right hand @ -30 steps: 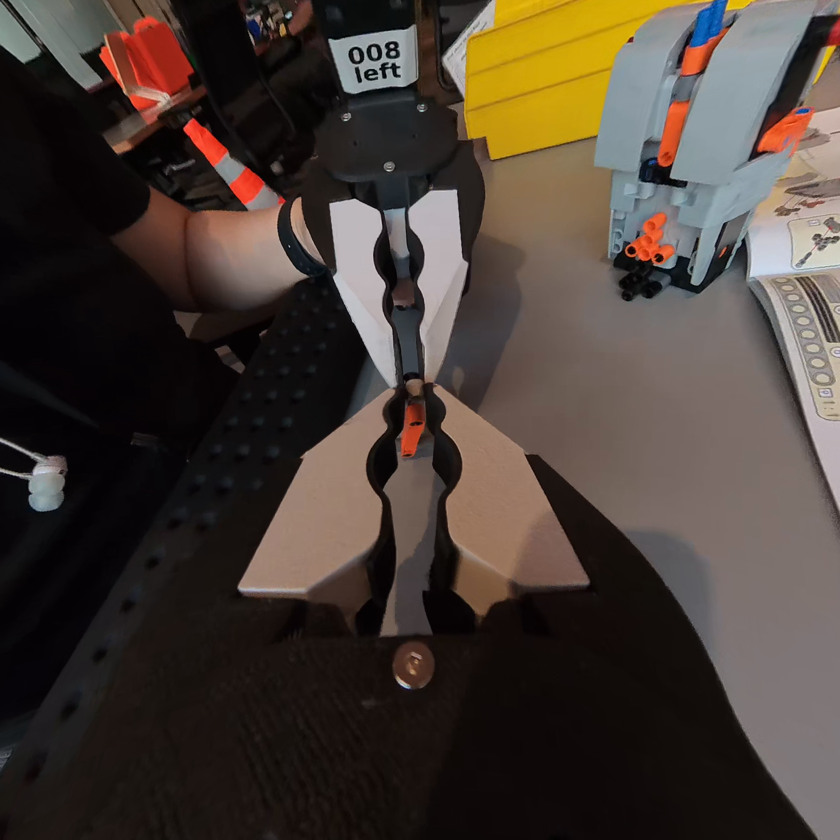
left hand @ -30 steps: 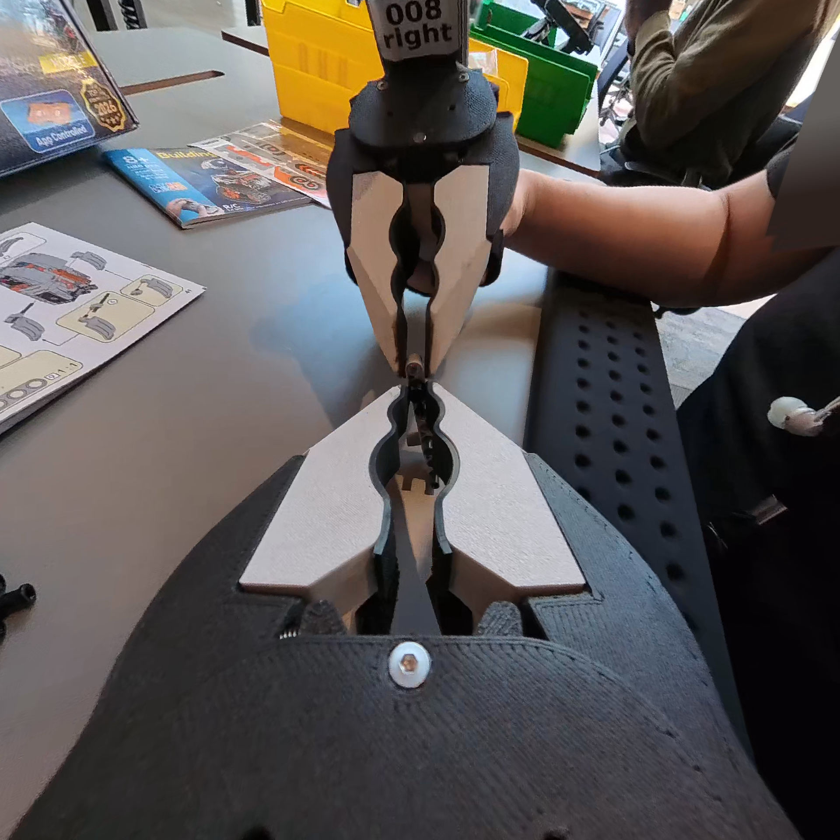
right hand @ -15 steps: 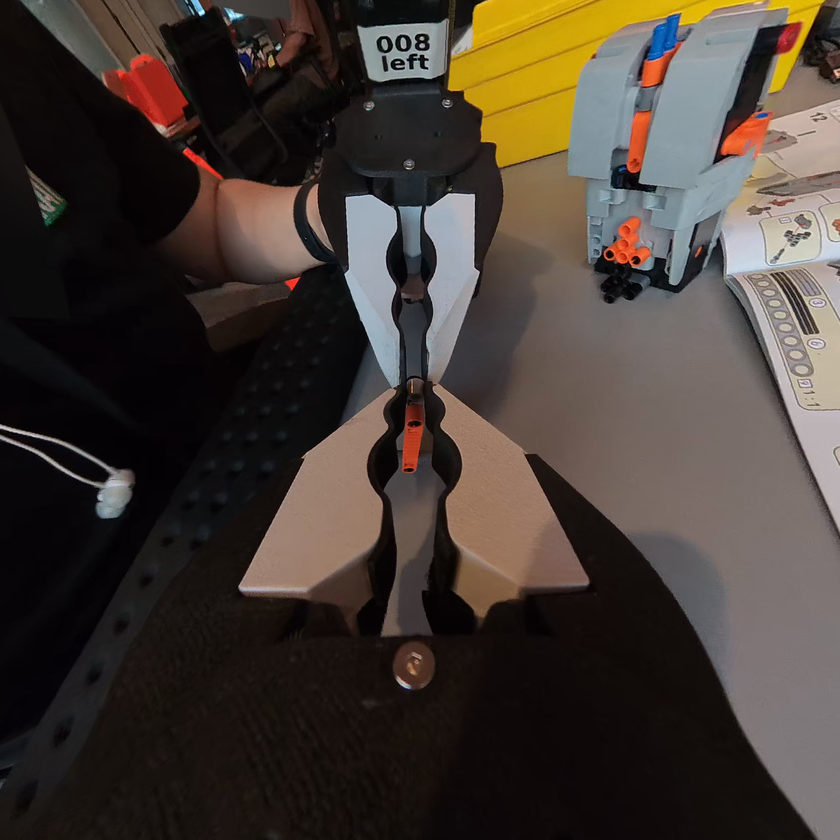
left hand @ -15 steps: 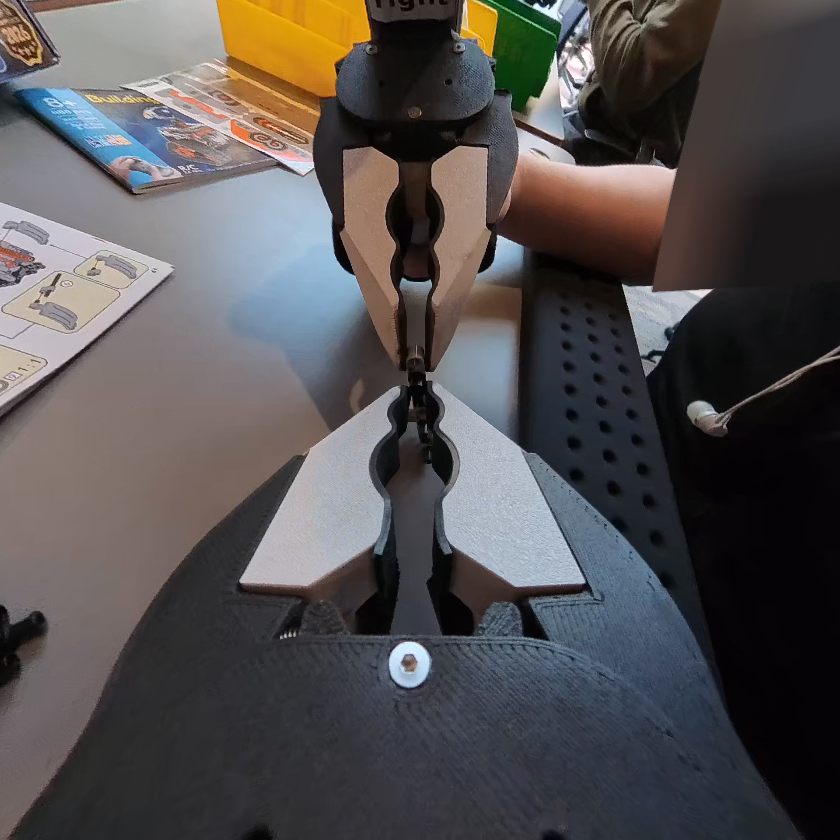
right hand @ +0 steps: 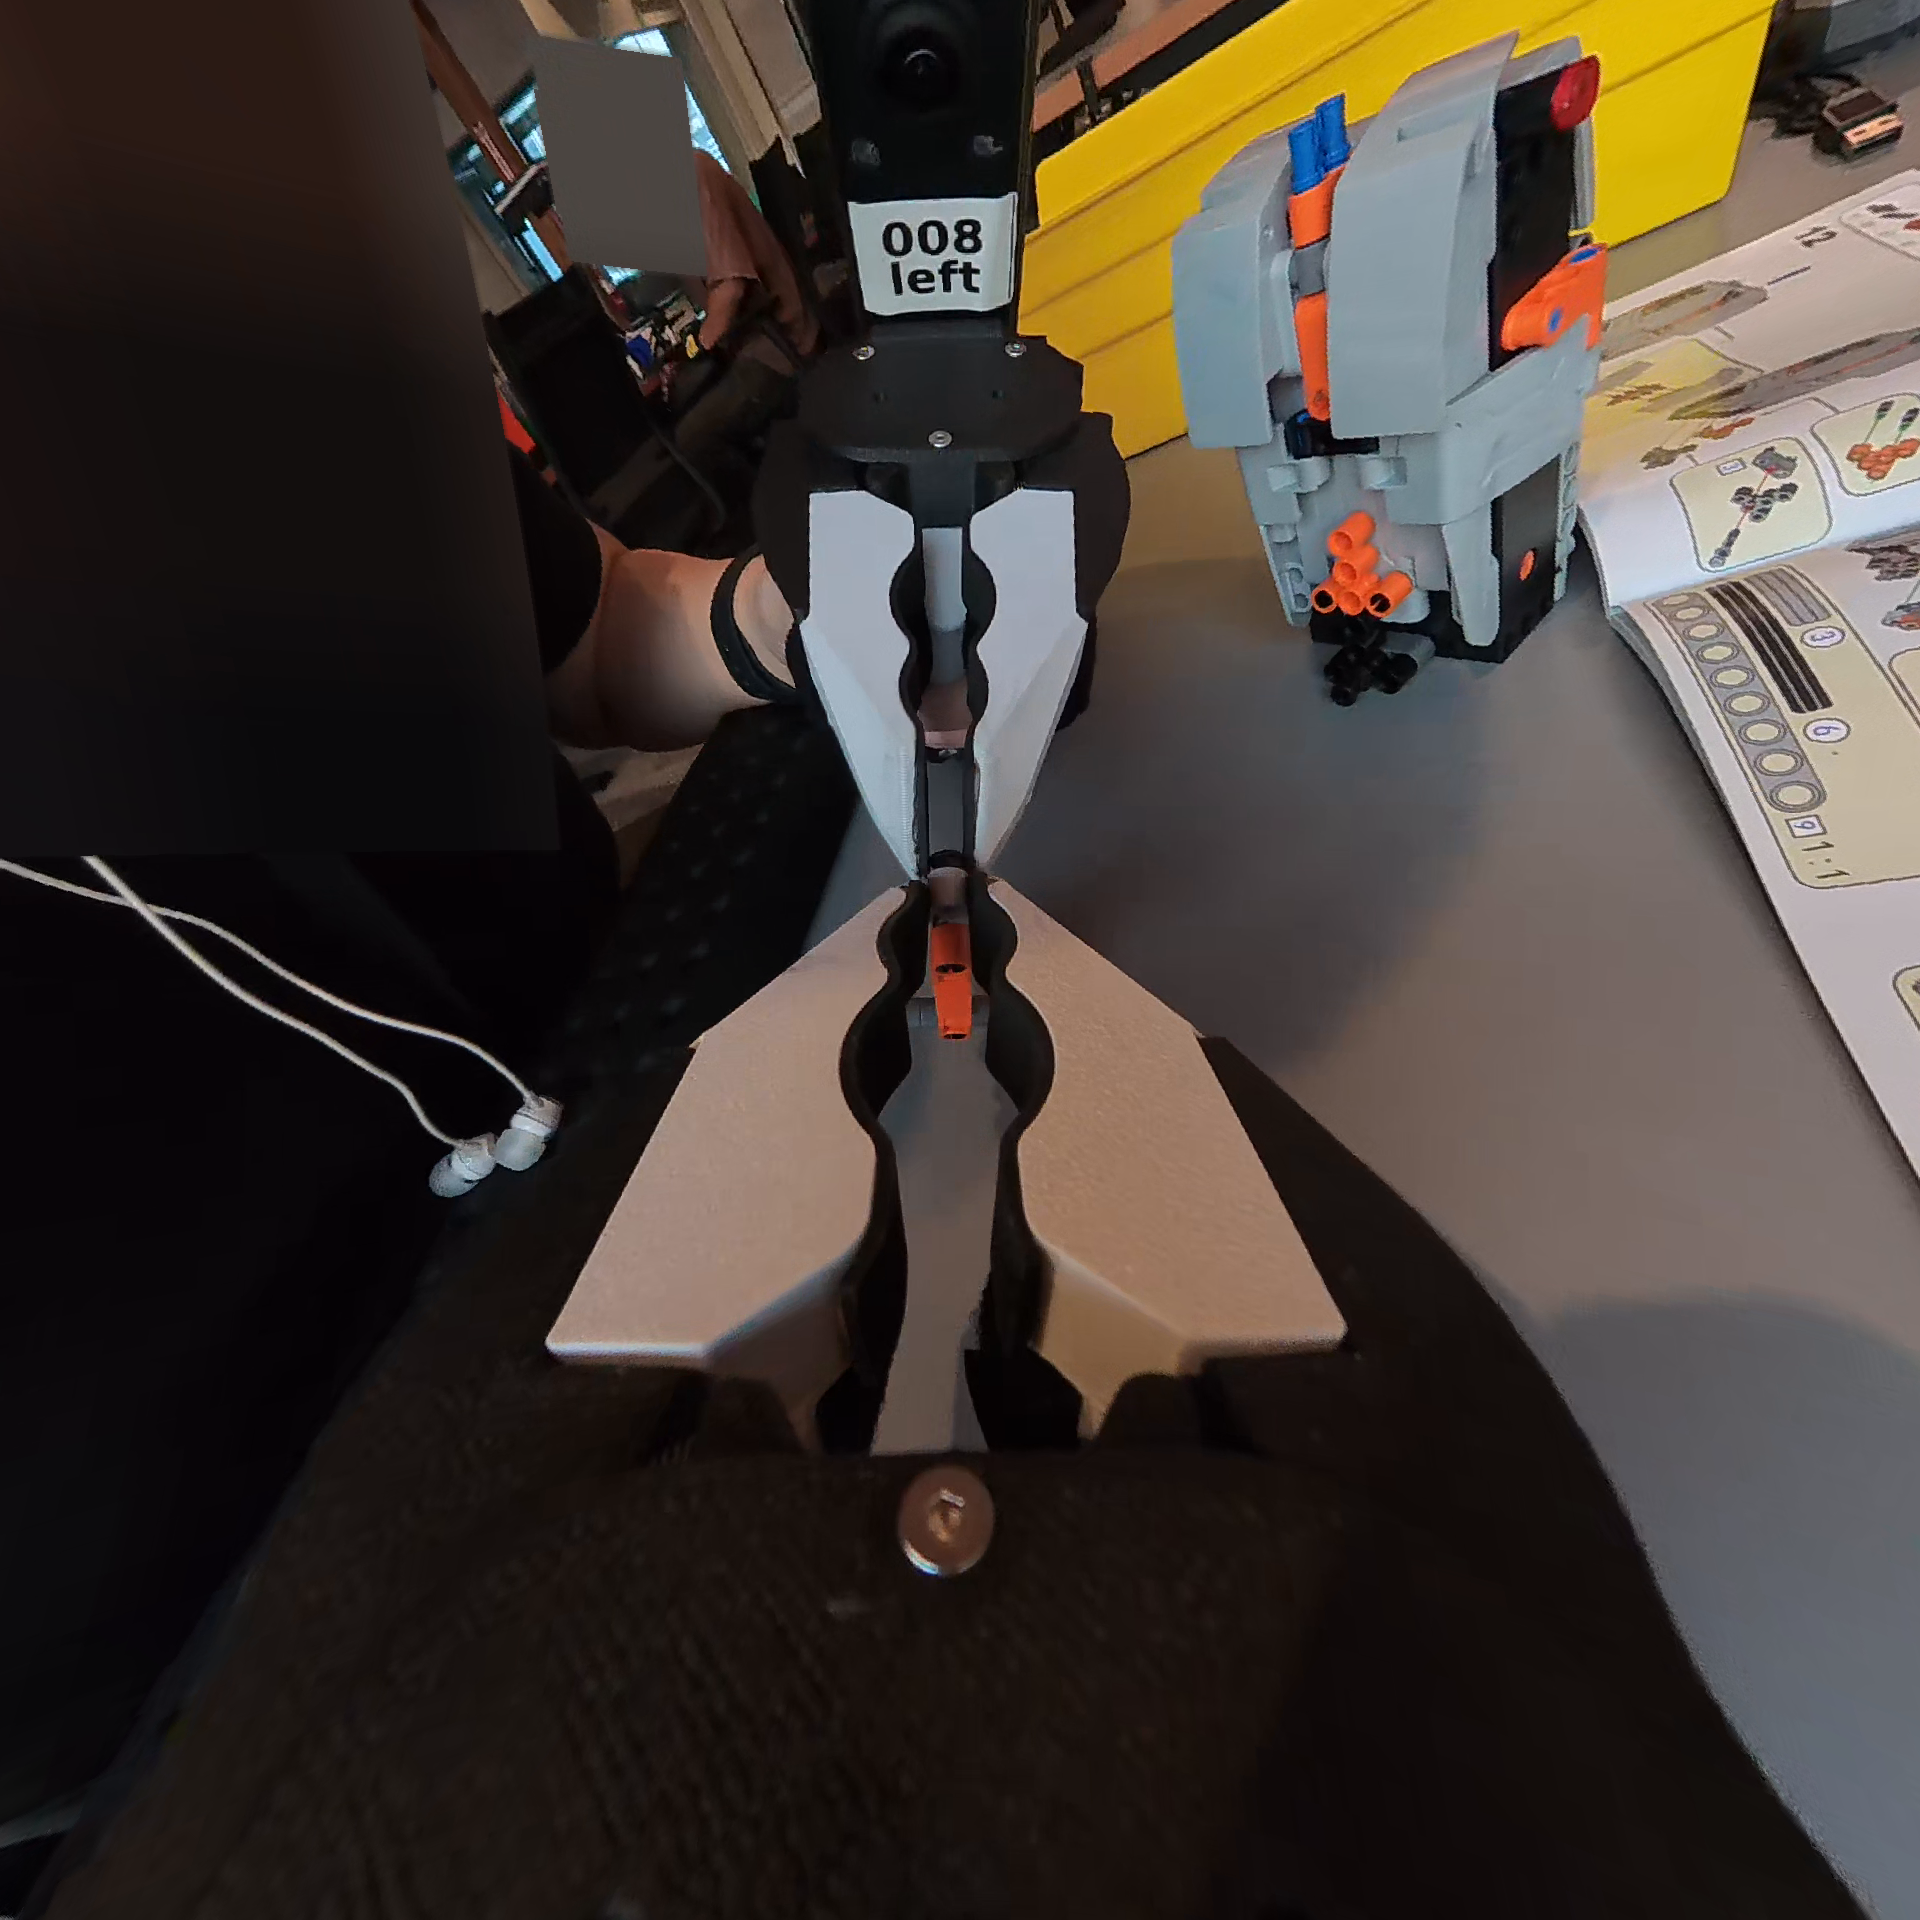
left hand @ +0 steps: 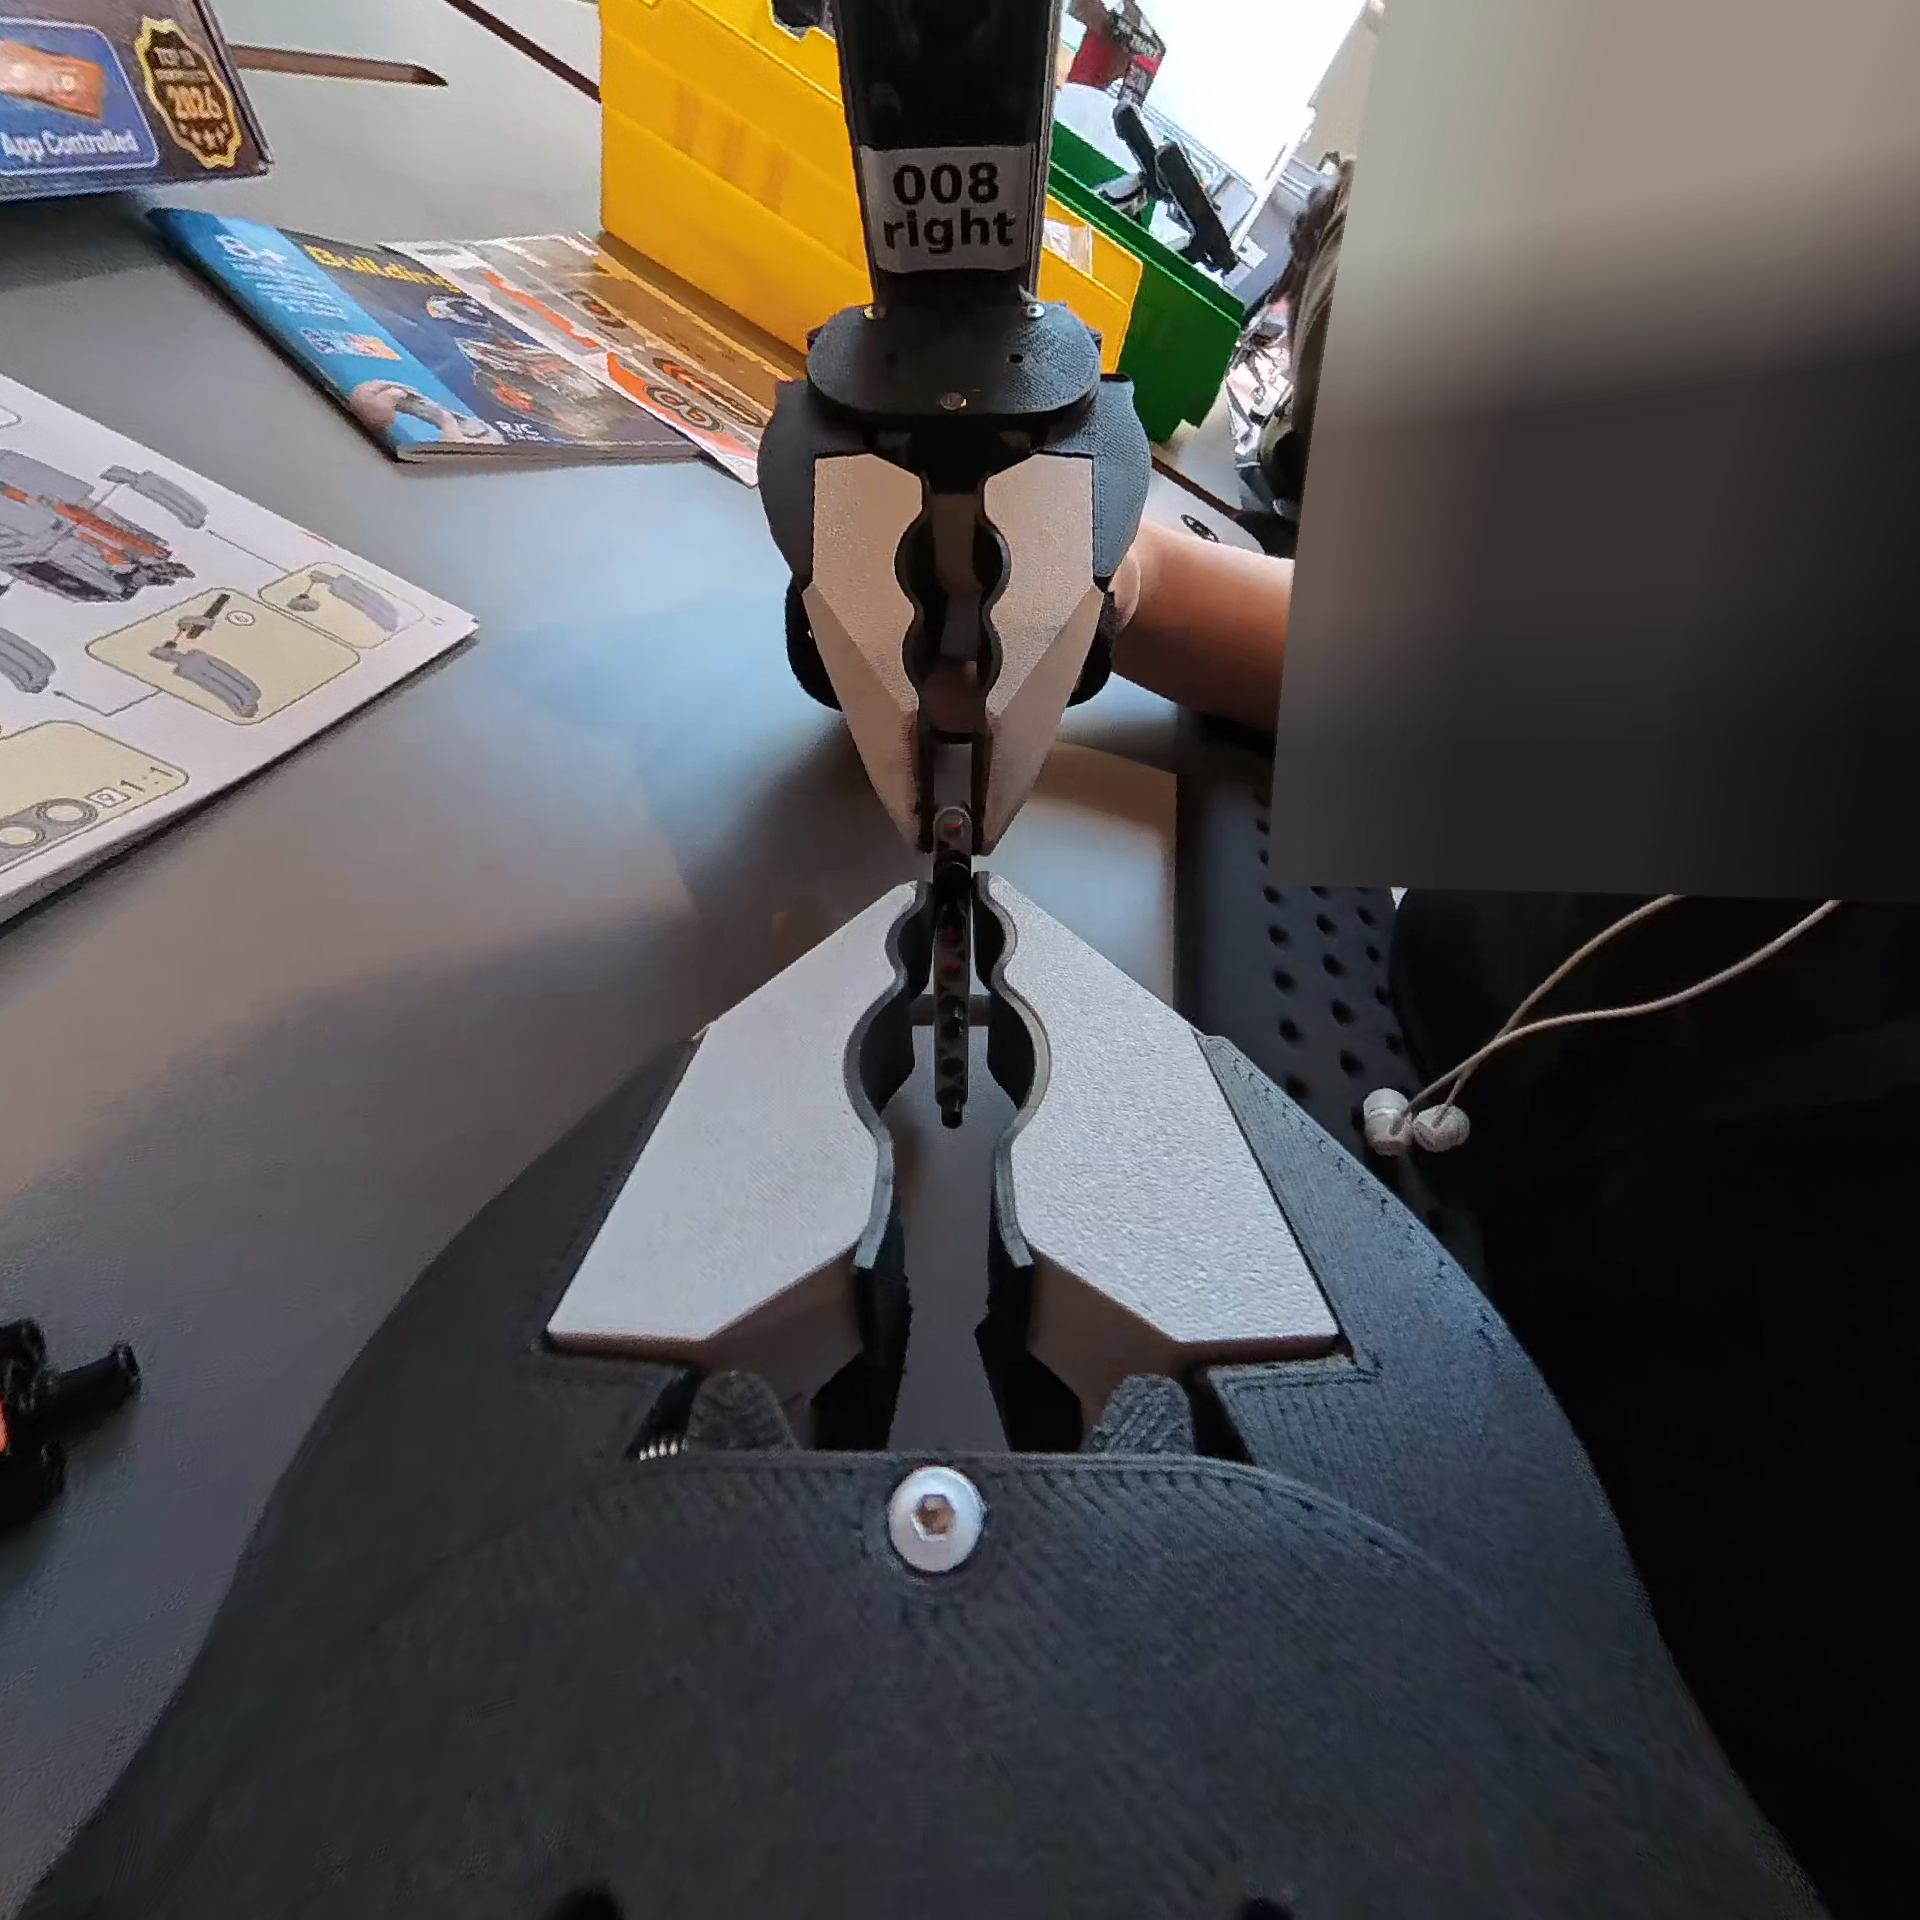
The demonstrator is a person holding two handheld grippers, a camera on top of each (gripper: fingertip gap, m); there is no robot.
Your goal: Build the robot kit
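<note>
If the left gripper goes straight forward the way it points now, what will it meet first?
Most likely the right gripper, which faces it tip to tip just ahead. The left gripper is shut on a black beam whose front end already seems to reach the other's tips, though depth is unclear.

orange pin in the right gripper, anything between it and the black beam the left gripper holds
Nothing visible. The right gripper is shut on the orange pin, the left gripper on the black beam, tip to tip above the table; the parts already look touching.
</note>
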